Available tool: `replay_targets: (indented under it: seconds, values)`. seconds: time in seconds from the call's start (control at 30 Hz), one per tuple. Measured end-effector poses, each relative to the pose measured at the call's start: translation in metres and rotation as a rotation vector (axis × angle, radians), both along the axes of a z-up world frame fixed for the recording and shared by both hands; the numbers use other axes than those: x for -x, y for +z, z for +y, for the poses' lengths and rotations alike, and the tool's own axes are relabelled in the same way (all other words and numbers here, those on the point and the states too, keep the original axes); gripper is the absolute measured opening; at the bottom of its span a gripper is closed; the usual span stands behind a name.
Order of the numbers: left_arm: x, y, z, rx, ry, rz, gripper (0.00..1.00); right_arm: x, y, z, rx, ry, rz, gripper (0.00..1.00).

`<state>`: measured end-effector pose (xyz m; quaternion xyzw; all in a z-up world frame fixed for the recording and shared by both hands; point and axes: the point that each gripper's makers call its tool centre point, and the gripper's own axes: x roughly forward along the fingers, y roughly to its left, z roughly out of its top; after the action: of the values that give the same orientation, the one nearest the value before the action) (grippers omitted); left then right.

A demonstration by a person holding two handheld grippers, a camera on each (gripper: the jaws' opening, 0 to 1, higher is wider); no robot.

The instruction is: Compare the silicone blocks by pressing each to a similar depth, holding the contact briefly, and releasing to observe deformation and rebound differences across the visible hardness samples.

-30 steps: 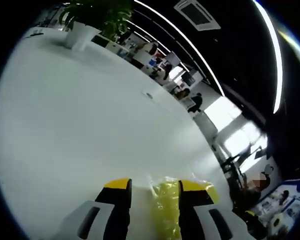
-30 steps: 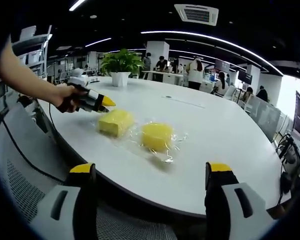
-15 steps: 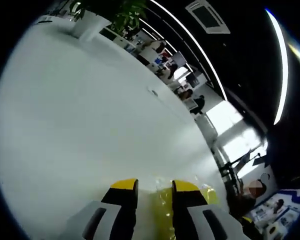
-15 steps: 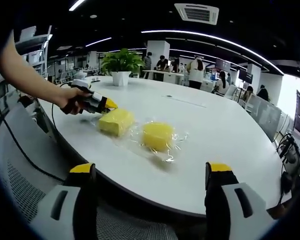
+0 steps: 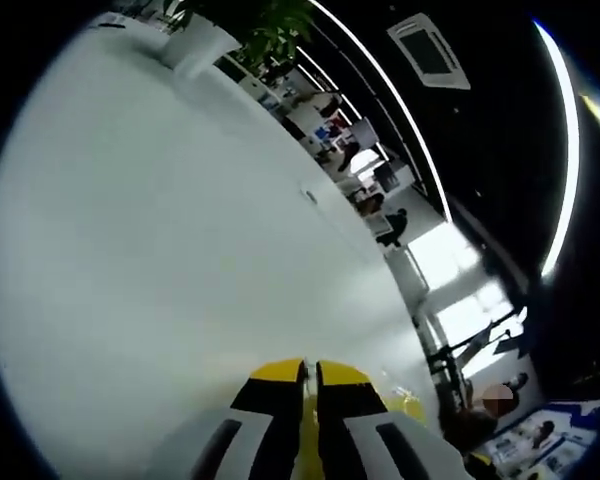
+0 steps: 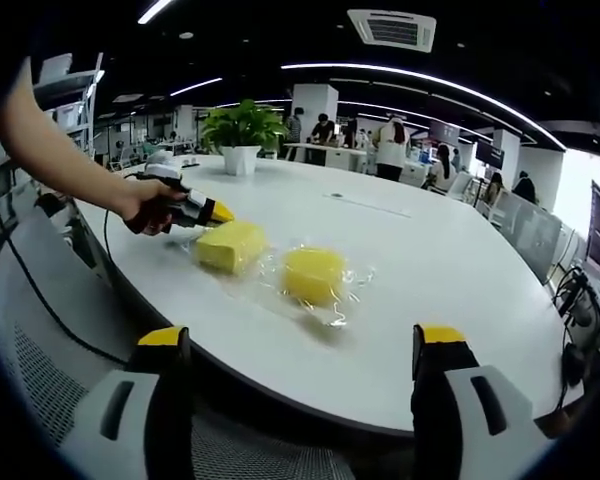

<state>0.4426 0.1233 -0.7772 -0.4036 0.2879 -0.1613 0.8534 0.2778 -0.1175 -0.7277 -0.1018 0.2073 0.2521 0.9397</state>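
On the white table (image 6: 450, 270) lie two yellow blocks in clear wrap: the left block (image 6: 230, 246) and the right block (image 6: 313, 273). The left gripper (image 6: 218, 212) has its jaws nearly together, its tips seemingly touching the left block's far-left edge. The right gripper (image 6: 300, 345) hangs wide open and empty off the near edge.

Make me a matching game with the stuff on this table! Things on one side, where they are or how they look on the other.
Things:
1. left tongs
2. right tongs
3. round yellow block
4. potted plant

States:
a. wide open, off the table's near edge
b. jaws nearly closed, beside the rectangular yellow block
c. far side of the table
d. lying on clear wrap

Pairs: 1-b, 2-a, 3-d, 4-c
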Motion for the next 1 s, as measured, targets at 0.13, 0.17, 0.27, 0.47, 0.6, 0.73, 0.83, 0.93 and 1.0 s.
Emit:
replay_targets:
  seconds: [0.13, 0.17, 0.27, 0.47, 0.6, 0.73, 0.83, 0.93, 1.0]
  values:
    - [0.001, 0.000, -0.001, 0.017, -0.021, 0.033, 0.00, 0.000, 0.000, 0.000, 0.000, 0.002, 0.002, 0.85]
    - [0.000, 0.000, 0.000, -0.009, -0.032, 0.020, 0.00, 0.000, 0.000, 0.001, 0.000, 0.003, 0.002, 0.85]
    - [0.000, 0.007, -0.002, -0.067, -0.083, -0.041, 0.00, 0.000, -0.001, 0.001, 0.000, 0.003, 0.003, 0.85]
    - [0.000, 0.036, -0.013, -0.022, -0.125, -0.158, 0.00, 0.000, -0.002, 0.000, 0.008, 0.004, 0.007, 0.85]
    - [-0.004, 0.063, -0.010, 0.032, -0.104, -0.237, 0.00, 0.001, -0.002, 0.000, 0.011, 0.005, 0.009, 0.85]
    - [-0.004, 0.082, -0.007, 0.056, -0.106, -0.287, 0.00, 0.002, -0.003, 0.001, 0.014, 0.013, 0.016, 0.85]
    - [0.000, 0.098, -0.009, 0.067, -0.131, -0.327, 0.00, 0.002, -0.003, 0.001, 0.016, 0.012, 0.016, 0.85]
    - [0.005, 0.111, -0.014, 0.066, -0.169, -0.362, 0.00, 0.002, -0.003, 0.000, 0.022, 0.009, 0.020, 0.85]
    - [0.010, 0.120, -0.019, 0.051, -0.209, -0.390, 0.00, 0.003, -0.003, 0.001, 0.023, 0.012, 0.021, 0.86]
